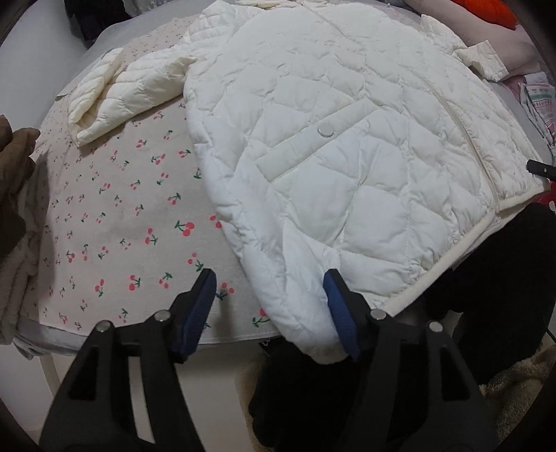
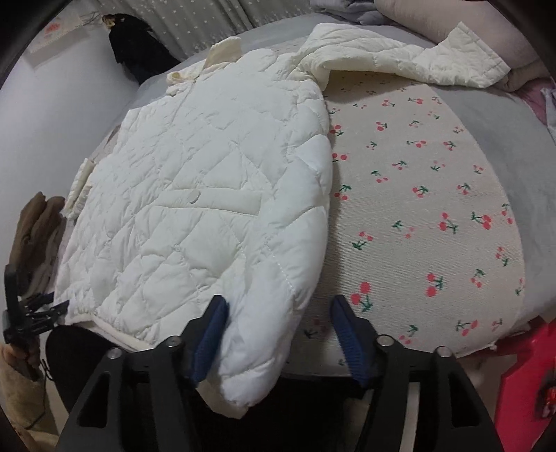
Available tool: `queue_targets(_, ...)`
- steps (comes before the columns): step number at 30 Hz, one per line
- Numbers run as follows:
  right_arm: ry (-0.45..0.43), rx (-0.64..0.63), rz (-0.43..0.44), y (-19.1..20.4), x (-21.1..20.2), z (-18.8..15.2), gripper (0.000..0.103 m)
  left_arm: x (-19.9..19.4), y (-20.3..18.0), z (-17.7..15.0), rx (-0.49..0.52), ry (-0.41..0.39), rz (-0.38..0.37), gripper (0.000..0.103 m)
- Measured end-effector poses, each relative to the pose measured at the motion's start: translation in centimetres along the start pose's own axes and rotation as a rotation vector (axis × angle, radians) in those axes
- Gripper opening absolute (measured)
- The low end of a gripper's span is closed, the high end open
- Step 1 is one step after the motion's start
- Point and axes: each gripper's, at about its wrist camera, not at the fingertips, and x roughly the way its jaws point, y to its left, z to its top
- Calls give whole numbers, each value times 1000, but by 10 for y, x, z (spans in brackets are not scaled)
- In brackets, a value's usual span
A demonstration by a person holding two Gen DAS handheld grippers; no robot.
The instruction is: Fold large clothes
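A white quilted puffer jacket (image 1: 330, 139) lies front-up on a cherry-print cloth (image 1: 132, 215), its hem at the near table edge. My left gripper (image 1: 269, 281) is open, its jaws either side of the jacket's near left hem corner, which hangs over the edge. One sleeve (image 1: 114, 94) lies spread to the left. In the right wrist view the jacket (image 2: 194, 208) fills the left half. My right gripper (image 2: 278, 306) is open around the near right hem corner. The other sleeve (image 2: 417, 59) stretches to the far right. The left gripper (image 2: 31, 313) shows at the left edge.
The cherry-print cloth (image 2: 417, 208) covers a grey bed or table (image 2: 514, 121). Folded brown and beige clothes (image 1: 14, 194) are stacked at the left. Pillows and bedding (image 2: 451, 21) lie at the back. A red object (image 2: 528, 382) stands at the near right. A person's dark legs (image 1: 486, 278) are below the edge.
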Motion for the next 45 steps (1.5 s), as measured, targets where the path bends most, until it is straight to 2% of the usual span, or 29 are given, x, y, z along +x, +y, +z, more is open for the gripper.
queue_targets(1,-14,-3,-14,-4,-5,4,79,-8,4,-2,5,-24,7,76)
queue_targets(3,-43,-1,-25,-8,-13,11,81,-27,7,8,15,-86,34,83)
queue_targets(7,-100,16,-57,-17,-17,48,83,-36,10,36,10,-163,24,84)
queue_targets(9,-140,14,-60,-25,-16,73,83,-36,15,59,-3,-176,50,84)
queue_targets(12,-210,52,-94,-59,-19,105,83,-28,15,89,-14,-180,88,84)
queue_targets(15,-271,174,-156,-110,-18,135,83,-20,3,118,11,-176,80,84)
queue_targets(18,-347,279,-215,-161,-23,165,83,-11,-24,154,80,-178,62,84)
queue_targets(22,-418,356,-328,-216,-24,200,83,1,-79,206,196,-214,42,84)
queue_targets(27,-446,419,-354,-264,-1,238,83,26,-161,278,294,-318,-76,84)
queue_targets(29,-442,432,-383,-276,14,249,76,40,-190,304,300,-358,-134,84)
queue_targets(30,-442,439,-395,-281,19,254,54,48,-203,318,290,-368,-162,84)
queue_targets(31,-437,444,-397,-285,23,257,24,55,-212,328,278,-372,-192,81)
queue_targets(32,-444,455,-387,-286,22,258,17,62,-222,340,263,-374,-226,78)
queue_targets(34,-523,447,-389,-277,6,253,9,76,-242,362,225,-378,-292,67)
queue_targets(35,-556,421,-419,-267,-5,248,8,82,-248,369,207,-379,-320,66)
queue_targets(38,-637,328,-560,-240,-44,228,7,103,-266,383,146,-366,-431,66)
queue_targets(40,-660,294,-669,-230,-59,209,6,122,-275,385,115,-335,-477,66)
queue_targets(43,-607,277,-765,-229,-59,177,6,151,-278,378,74,-313,-518,65)
queue_targets(45,-499,276,-810,-234,-45,154,5,150,-272,372,55,-342,-566,66)
